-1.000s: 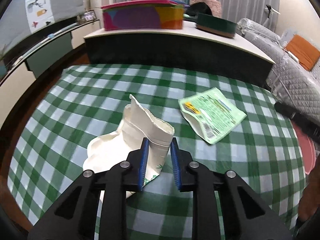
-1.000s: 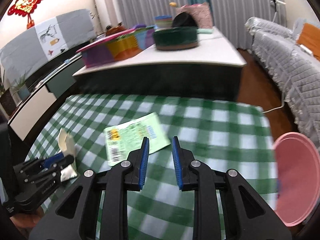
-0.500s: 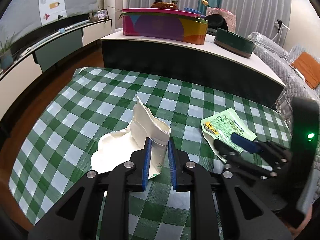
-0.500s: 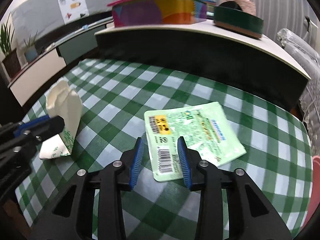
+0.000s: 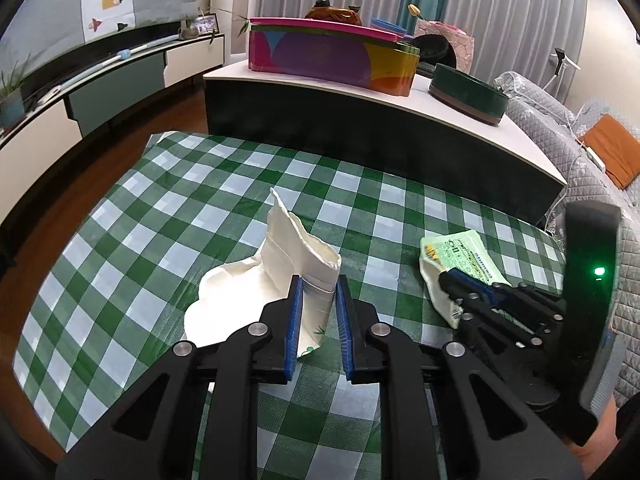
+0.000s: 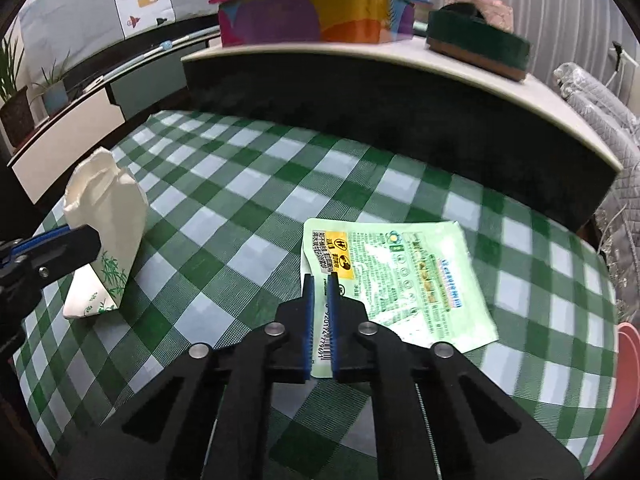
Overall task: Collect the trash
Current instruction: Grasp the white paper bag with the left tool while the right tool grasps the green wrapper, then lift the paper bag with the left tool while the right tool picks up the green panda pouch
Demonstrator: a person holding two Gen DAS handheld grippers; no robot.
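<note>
A torn white paper carton with a green bamboo print lies on the green checked tablecloth. My left gripper is shut on its lower end. The carton also shows at the left of the right wrist view. A flat light-green plastic packet lies to the right. My right gripper is shut on the packet's near corner by the barcode. In the left wrist view the right gripper pinches the packet.
A dark counter stands behind the table with a colourful box and a dark green round tin. A pink bin rim shows at the right edge. A grey covered sofa is at the right.
My right gripper has moved in over the packet's corner and shut on it. My left gripper has stayed shut on the carton, and its view has shifted slightly.
</note>
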